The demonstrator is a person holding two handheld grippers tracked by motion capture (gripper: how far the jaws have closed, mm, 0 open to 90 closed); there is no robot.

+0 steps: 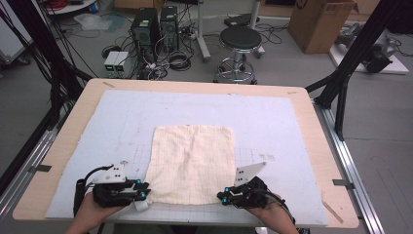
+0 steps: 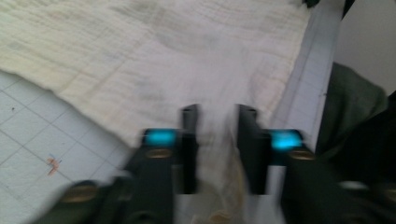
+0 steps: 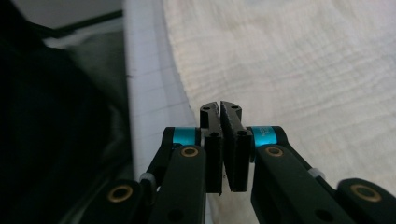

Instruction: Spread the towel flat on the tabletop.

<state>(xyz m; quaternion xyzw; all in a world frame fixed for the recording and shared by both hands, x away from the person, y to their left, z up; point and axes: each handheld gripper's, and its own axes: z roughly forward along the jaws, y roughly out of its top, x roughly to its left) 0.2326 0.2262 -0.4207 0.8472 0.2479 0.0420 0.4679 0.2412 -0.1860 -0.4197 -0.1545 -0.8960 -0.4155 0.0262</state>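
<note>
You're holding both grippers at the near edge of the table (image 1: 63, 141), one at each near corner of the cream cloth (image 1: 192, 163).

Left gripper (image 1: 144, 189): its jaws are standing apart in the left gripper view, with the cloth's near-left corner bunched up and lying in the gap between them. The frame is blurred, so I can't tell whether the pads are touching fabric. Reads as released, not clamped.

Right gripper (image 1: 222, 198): its jaws are sitting nearly together in the right gripper view, with only a thin slit at the tips. The cloth's near-right edge is running under and into them. Whether fabric is actually pinched in that slit I can't tell.

The cloth is lying flat and spread out on the pale gridded mat (image 1: 272, 122), roughly centre and towards you, lightly wrinkled. The near-left corner is lifting slightly at your left jaws. Nothing else is sitting on the mat.

Nothing is blocking either gripper. Your own dark sleeve (image 2: 355, 107) is crowding the table-edge side of both gripper views.

Beyond the far edge: a black round stool (image 1: 239, 41) on the floor, two black PC towers (image 1: 156, 27) with a tangle of cables (image 1: 173, 61), and a cardboard box (image 1: 319, 22) at far right. Black frame struts (image 1: 363, 46) are flanking the table on both sides.
</note>
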